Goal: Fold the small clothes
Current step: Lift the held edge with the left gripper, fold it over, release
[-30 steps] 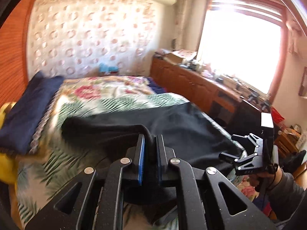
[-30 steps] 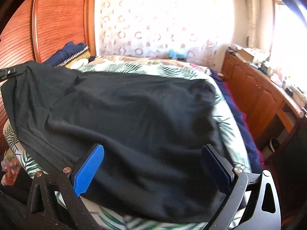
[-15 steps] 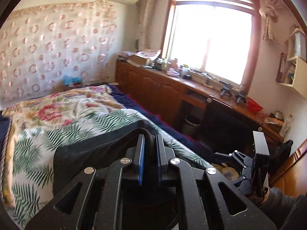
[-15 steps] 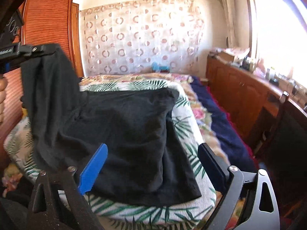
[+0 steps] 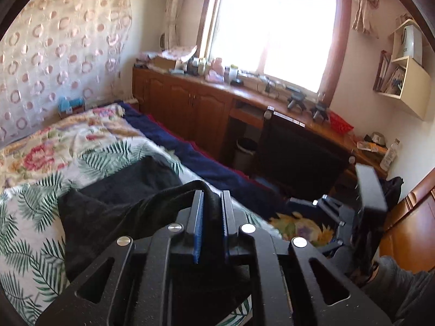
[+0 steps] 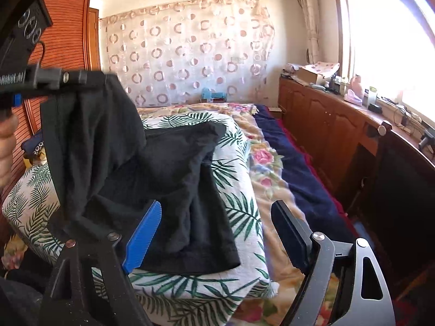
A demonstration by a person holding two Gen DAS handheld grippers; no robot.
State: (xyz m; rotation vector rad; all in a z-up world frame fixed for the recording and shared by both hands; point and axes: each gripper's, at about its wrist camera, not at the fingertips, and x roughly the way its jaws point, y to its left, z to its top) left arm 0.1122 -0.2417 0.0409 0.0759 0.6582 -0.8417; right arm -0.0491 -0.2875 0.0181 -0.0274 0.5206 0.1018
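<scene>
A black garment (image 6: pixel 174 179) lies partly on the leaf-print bedding (image 6: pixel 236 163), and one edge hangs lifted at the left. My left gripper (image 5: pixel 212 203) is shut on that lifted black cloth (image 5: pixel 130 206); it also shows at the upper left of the right wrist view (image 6: pixel 89 77). My right gripper (image 6: pixel 217 217) is open and empty, low over the garment's near right part. In the left wrist view the right gripper (image 5: pixel 339 212) sits at the lower right, off the bed's edge.
A flowered quilt (image 6: pixel 266 163) and a navy blanket (image 6: pixel 293 168) cover the bed's right side. Wooden cabinets (image 6: pixel 320 125) with clutter run under the window (image 5: pixel 272 27). A dark chair (image 5: pixel 299 152) and a bin (image 5: pixel 244 152) stand beside the bed. A wooden wardrobe (image 6: pixel 68 40) is at the left.
My left gripper has lifted the garment's edge up and swung toward the right, folding the cloth over itself. My right gripper has drawn back and stayed open.
</scene>
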